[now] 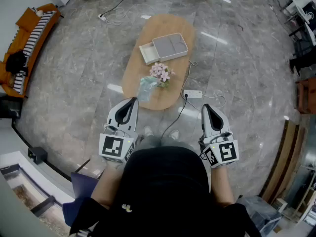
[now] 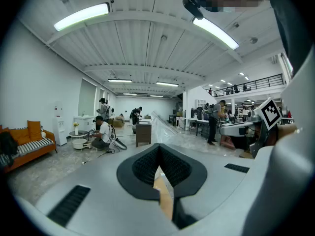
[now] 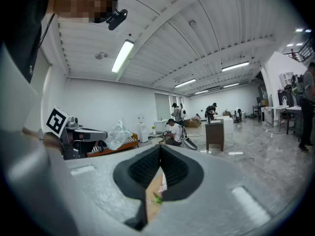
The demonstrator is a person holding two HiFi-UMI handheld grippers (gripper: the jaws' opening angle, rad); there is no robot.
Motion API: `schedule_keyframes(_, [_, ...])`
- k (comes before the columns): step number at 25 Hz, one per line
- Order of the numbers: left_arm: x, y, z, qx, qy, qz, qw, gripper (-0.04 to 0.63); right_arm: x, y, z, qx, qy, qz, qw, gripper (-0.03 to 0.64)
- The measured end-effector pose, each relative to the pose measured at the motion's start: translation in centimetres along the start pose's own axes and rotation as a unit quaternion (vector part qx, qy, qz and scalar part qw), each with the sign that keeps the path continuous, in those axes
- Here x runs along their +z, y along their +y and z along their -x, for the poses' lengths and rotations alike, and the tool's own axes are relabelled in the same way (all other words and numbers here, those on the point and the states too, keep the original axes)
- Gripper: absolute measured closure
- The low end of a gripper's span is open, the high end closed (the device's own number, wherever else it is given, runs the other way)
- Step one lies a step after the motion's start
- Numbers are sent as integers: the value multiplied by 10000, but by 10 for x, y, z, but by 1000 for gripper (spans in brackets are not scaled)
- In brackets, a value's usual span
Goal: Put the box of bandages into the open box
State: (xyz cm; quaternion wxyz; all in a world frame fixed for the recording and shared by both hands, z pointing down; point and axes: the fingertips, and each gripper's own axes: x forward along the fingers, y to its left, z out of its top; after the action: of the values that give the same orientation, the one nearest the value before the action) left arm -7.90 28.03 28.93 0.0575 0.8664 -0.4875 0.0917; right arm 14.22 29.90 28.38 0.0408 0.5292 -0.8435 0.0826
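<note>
Head view: the left gripper is held low before the person's body, marker cube toward the person, jaws pointing ahead at the near left edge of the oval table. In the left gripper view its jaws meet tip to tip with nothing between them. On the table we see a clear bag and flowers toward the near end. The open box is at the far end, with a smaller white box touching its left side; whether that is the bandage box we cannot tell. The right gripper is held level with the left, over the floor off the table's near right edge, near a power strip. Its jaws are likewise pressed together and empty.
</note>
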Motion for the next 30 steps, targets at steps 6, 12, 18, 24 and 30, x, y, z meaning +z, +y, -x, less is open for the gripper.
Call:
schedule_keyframes(6, [-5,-5,8,81,-14,-36,10000,581,0,5,6,76,-1,41,10000,620])
schedule_keyframes(12, [-6,-26,-4,120,106,-84,9998,581,2,-12,18,104,-92,127,9998,620])
schedule_keyframes(18, [-1,-54,-20,213,192,-264,9992,581,-2,-42,31,196,-211,36,9996,620])
schedule_keyframes(24, [-5,-65,-33,307,286,-380,9984,581,-12,-58,31,322,-189,-9,9993,620])
schedule_keyframes(30, [-9,-58,-52,297,416,-317,9982,581,-19,-66,14,374,-93,-98,9992,620])
